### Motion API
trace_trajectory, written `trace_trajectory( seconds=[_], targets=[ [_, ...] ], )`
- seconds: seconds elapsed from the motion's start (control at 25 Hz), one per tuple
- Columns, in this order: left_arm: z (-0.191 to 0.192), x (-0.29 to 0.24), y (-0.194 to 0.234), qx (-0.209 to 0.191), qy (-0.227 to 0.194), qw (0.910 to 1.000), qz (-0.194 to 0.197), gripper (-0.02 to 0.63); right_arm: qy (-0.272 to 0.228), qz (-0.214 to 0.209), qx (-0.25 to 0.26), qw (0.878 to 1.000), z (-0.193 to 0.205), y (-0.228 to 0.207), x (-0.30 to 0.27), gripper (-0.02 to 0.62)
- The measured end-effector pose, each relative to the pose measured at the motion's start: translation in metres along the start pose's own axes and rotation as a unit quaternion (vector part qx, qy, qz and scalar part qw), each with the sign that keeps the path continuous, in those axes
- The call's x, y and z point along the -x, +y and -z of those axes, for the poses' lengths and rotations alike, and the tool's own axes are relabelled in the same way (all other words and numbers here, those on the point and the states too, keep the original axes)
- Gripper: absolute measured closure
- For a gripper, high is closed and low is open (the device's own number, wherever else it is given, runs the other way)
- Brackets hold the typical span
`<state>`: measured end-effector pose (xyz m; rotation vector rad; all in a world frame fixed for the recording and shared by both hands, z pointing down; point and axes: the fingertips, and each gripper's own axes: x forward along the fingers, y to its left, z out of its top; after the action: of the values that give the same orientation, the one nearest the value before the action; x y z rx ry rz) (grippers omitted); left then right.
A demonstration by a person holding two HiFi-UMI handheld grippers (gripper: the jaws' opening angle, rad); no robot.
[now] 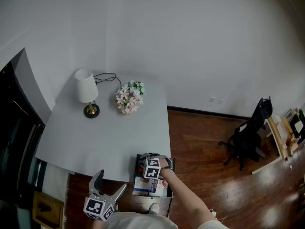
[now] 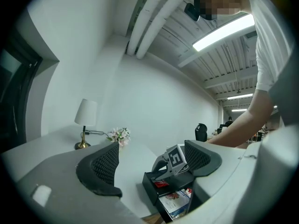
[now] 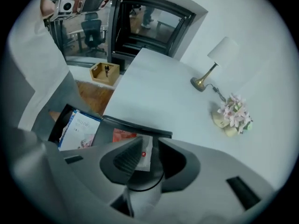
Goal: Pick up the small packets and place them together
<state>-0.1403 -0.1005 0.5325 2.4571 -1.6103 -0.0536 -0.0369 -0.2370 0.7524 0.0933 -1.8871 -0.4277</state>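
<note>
At the front edge of the white table (image 1: 109, 137), my right gripper (image 1: 145, 160) reaches down into a black drawer box (image 1: 171, 175). In the right gripper view a small white packet (image 3: 145, 154) with a red mark stands between the jaws of my right gripper (image 3: 149, 139). It leans on the left pad, and a narrow gap shows on the other side. A red packet (image 3: 124, 135) lies in the box (image 3: 136, 126) just beyond. My left gripper (image 1: 112, 179) hovers low at the left, wide open and holding nothing, and its own view shows the right gripper's cube (image 2: 175, 158) ahead.
A white lamp (image 1: 87, 92) with its cord and a bunch of flowers (image 1: 129, 97) stand at the table's far side. A blue-and-white booklet (image 1: 145, 186) fills the box's lower tray. A wooden box (image 1: 47, 209) sits on the floor at the left, an office chair (image 1: 248, 137) at the right.
</note>
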Motion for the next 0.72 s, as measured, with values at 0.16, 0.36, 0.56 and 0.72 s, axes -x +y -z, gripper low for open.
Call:
trace_trajectory(
  seconds=[0.16, 0.36, 0.56, 0.72],
  targets=[
    [0.002, -0.004, -0.004, 0.003, 0.002, 0.9999, 0.011, 0.179, -0.048, 0.060, -0.063, 0.995, -0.004, -0.017, 0.024, 0.259],
    [0.002, -0.016, -0.015, 0.003, 0.002, 0.9993, 0.038, 0.181, -0.183, 0.176, -0.185, 0.950, -0.015, -0.037, 0.114, 0.259],
    [-0.008, -0.031, -0.029, -0.007, -0.004, 0.9980, 0.062, 0.184, -0.328, 0.258, -0.314, 0.853, -0.001, -0.030, 0.221, 0.261],
    [-0.019, -0.039, -0.034, -0.020, -0.020, 0.9971, 0.071, 0.189, -0.368, 0.317, -0.387, 0.783, 0.030, -0.009, 0.276, 0.264]
  ],
)
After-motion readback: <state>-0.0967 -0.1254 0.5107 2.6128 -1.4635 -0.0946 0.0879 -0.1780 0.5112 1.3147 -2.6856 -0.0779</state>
